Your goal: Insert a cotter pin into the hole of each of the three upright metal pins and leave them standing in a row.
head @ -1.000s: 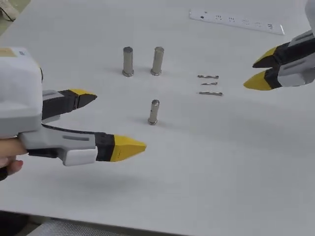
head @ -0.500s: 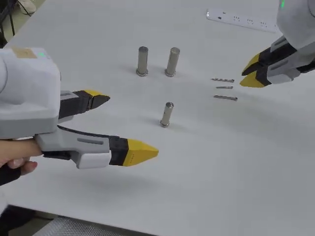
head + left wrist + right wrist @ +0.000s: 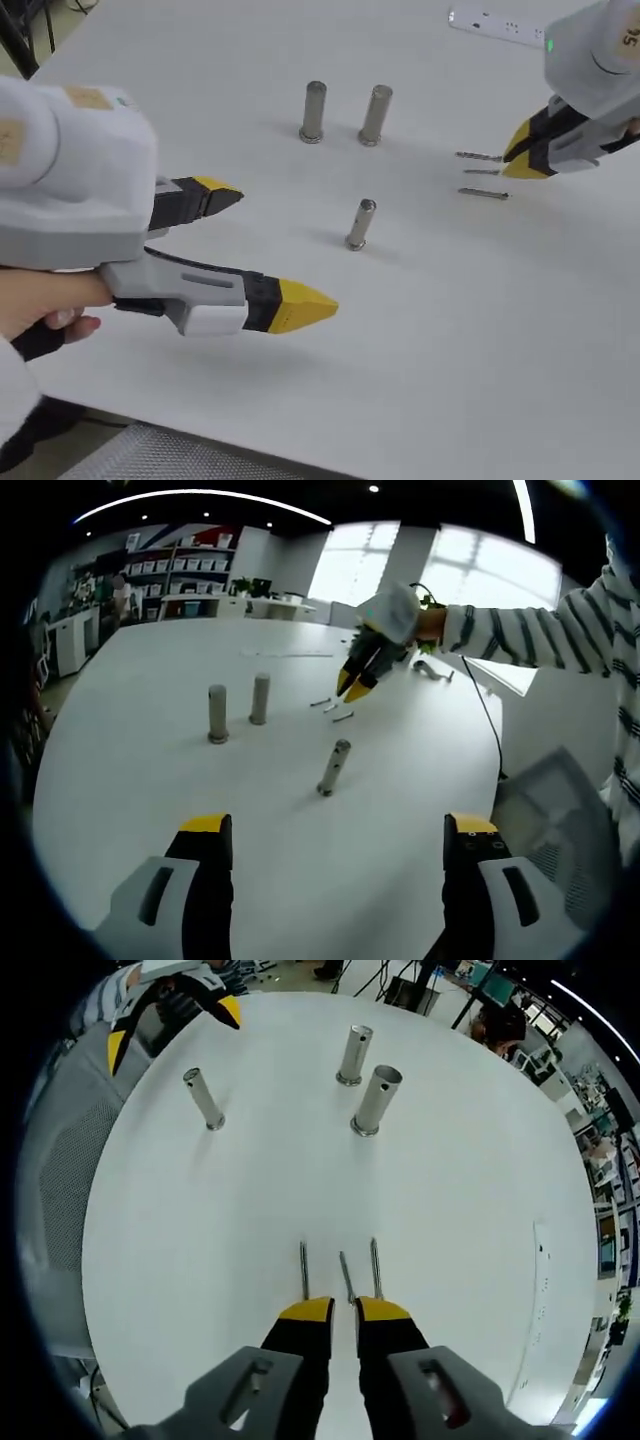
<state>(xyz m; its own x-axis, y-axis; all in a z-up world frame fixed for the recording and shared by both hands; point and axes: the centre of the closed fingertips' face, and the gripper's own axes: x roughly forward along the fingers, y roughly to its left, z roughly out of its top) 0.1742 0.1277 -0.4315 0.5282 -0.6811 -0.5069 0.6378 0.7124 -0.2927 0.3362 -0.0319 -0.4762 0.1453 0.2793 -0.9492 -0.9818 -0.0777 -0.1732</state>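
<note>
Three upright metal pins stand on the white table: two side by side at the back, and a shorter one alone in front. Three cotter pins lie in a stack to their right. My right gripper is low at the cotter pins' right ends. In the right gripper view its jaws leave only a narrow gap, and the near end of the middle cotter pin lies in that gap on the table. My left gripper hovers wide open and holds nothing, left of the front pin.
A white power strip lies at the table's far right edge. A person's striped sleeve reaches in behind the right gripper. The table's near edge runs just below the left gripper, with a grey chair below it.
My right gripper came down and left onto the cotter pins, and its jaws narrowed from wide open to nearly together. The left gripper stays open; the head camera shifted.
</note>
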